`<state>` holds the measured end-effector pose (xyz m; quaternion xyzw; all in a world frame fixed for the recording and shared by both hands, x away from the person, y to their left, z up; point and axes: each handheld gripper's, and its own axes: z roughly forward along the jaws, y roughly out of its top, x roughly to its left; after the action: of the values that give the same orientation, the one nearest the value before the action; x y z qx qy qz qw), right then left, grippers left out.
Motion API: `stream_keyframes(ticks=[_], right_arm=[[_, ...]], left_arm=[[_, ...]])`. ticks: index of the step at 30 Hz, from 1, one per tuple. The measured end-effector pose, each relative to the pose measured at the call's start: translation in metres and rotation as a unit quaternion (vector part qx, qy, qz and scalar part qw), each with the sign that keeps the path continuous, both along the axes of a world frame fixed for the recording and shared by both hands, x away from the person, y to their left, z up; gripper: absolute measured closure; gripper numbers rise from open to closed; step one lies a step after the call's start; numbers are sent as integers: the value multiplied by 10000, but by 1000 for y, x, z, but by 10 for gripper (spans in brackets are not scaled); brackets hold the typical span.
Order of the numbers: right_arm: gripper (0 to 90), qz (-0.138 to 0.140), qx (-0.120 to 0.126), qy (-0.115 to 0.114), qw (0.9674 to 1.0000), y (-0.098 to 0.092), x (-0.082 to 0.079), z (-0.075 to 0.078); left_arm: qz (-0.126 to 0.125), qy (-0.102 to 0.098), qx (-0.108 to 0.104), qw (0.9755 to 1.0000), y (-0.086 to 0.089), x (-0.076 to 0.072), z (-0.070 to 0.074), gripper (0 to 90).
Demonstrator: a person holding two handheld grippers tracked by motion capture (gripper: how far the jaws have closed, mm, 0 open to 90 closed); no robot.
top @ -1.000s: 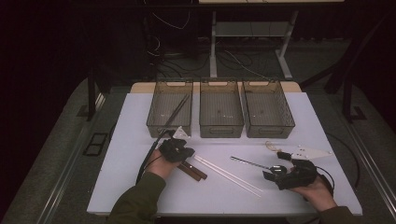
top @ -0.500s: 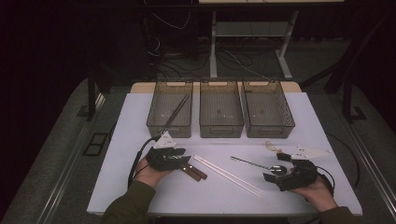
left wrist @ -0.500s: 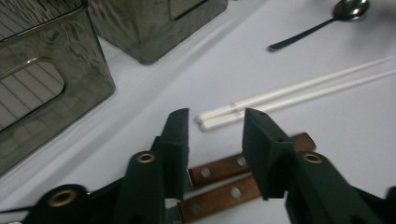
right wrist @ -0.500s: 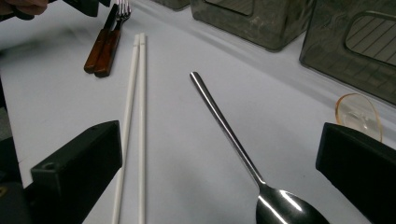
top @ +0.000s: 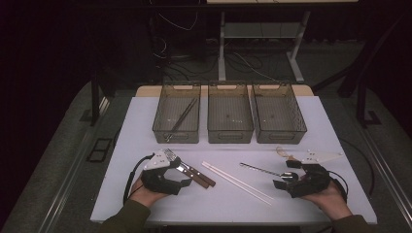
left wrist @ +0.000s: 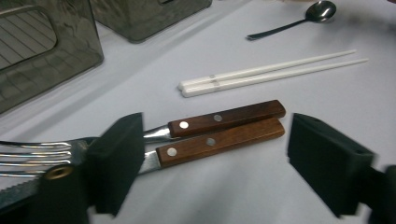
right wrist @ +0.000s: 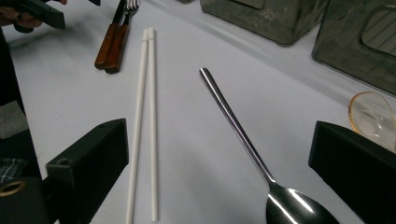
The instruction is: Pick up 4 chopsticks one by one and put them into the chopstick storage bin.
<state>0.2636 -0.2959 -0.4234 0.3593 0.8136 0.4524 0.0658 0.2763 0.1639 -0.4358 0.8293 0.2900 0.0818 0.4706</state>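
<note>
A fork (left wrist: pixel 28 156) and a knife with brown wooden handles (left wrist: pixel 219 130) lie side by side on the white table (top: pixel 121 194). My left gripper (top: pixel 180 183) hovers at their near-left side. Its jaws have just been opening, and in the left gripper view (left wrist: pixel 219 154) the handles lie on the table between them, untouched. A pair of white chopsticks (top: pixel 238 182) lies to the right, then a metal spoon (top: pixel 262 170). My right gripper (top: pixel 286 175) stands open over the spoon's bowl (right wrist: pixel 299 207), with the spoon's handle (right wrist: pixel 233 121) running away between the jaws.
Three dark mesh bins (top: pixel 177 133) (top: pixel 230 133) (top: pixel 278 133) stand in a row at the back. The left one holds a dark pair of sticks (top: pixel 182 116). A clear, amber-rimmed piece (right wrist: pixel 373 114) lies by the right gripper. The table's near edge is close to both hands.
My left gripper has drawn back toward the near left of the table and its jaws have opened. The fork and knife stay on the table. The right gripper has not moved.
</note>
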Motion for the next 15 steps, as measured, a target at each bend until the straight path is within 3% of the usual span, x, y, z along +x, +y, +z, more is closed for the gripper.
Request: stream_keyframes(ticks=[5, 9, 13, 15], right_arm=[[149, 123, -114, 168, 9997, 5, 2, 5], [176, 133, -234, 304, 9992, 10, 6, 6], [178, 181, -329, 290, 9989, 18, 8, 8], [237, 280, -368, 308, 9985, 23, 10, 8]], left_arm=[[19, 110, 86, 9999, -6, -1, -3, 1], [-82, 91, 167, 9998, -9, -2, -4, 0], [-52, 116, 152, 9998, -9, -1, -2, 0], [-46, 182, 182, 9997, -9, 0, -3, 0]])
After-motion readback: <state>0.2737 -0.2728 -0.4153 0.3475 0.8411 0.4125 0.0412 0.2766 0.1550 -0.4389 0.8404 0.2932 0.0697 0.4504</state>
